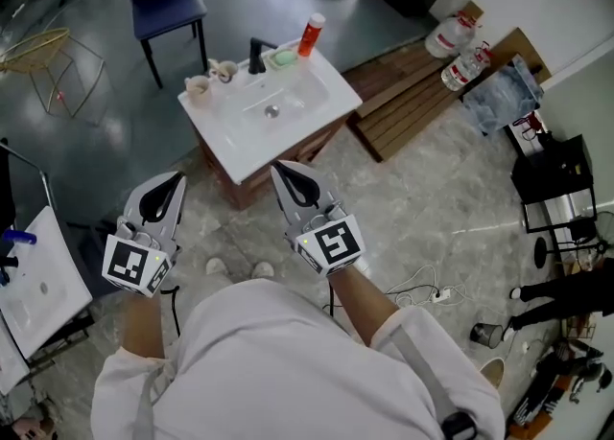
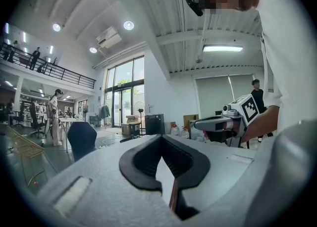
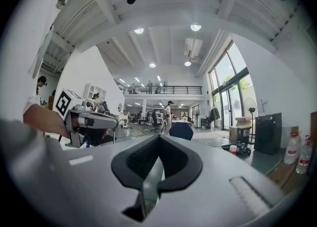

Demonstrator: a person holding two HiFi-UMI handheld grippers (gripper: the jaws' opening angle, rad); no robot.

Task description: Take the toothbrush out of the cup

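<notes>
Facing washbasin (image 1: 230, 141) front edge, right gripper (image 1: 276, 171)

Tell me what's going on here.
A person stands before a white washbasin with a gripper in each hand. The left gripper and the right gripper are both held short of the basin, each with its jaws shut on nothing. Two small cups stand untouched at the basin's corner beside the black tap. The toothbrush is too small to make out, so taking it out has not begun.
</notes>
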